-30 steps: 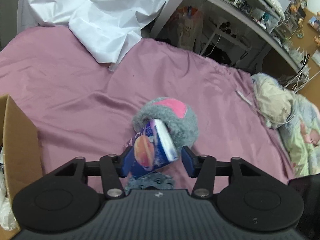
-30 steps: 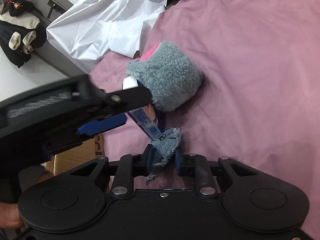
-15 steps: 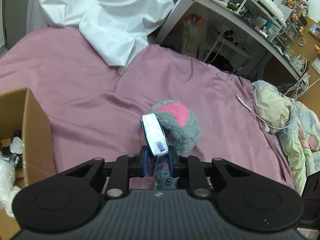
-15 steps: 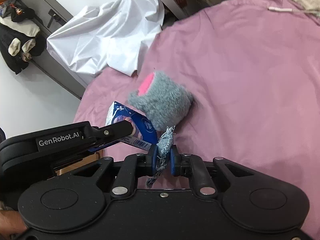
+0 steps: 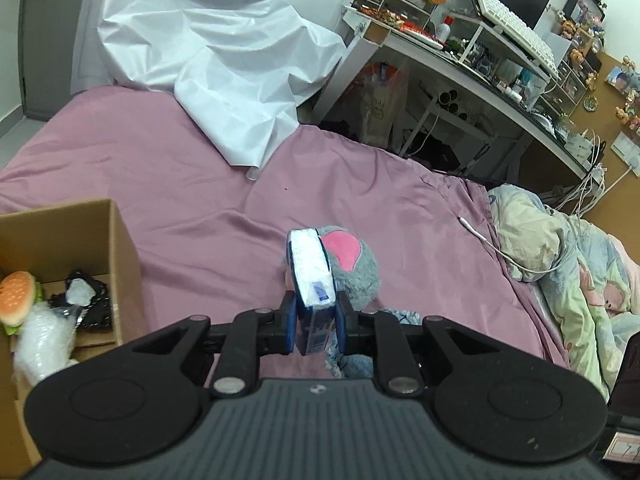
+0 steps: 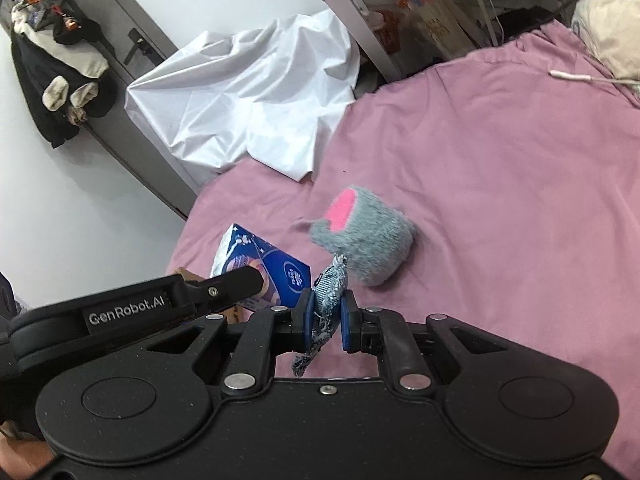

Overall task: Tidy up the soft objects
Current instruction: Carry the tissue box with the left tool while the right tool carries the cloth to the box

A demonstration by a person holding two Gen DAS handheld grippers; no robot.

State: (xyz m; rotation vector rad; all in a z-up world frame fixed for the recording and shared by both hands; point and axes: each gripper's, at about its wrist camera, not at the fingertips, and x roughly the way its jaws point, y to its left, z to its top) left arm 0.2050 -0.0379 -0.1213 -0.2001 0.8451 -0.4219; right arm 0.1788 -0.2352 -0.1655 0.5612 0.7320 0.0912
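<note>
The left gripper has its fingers closed on a blue tissue pack, held above the pink bed sheet. The right gripper pinches a frayed denim scrap btw. its fingers. A grey plush toy w/ pink patch lies on the bed just beyond both. A cardboard box stands to the left.
</note>
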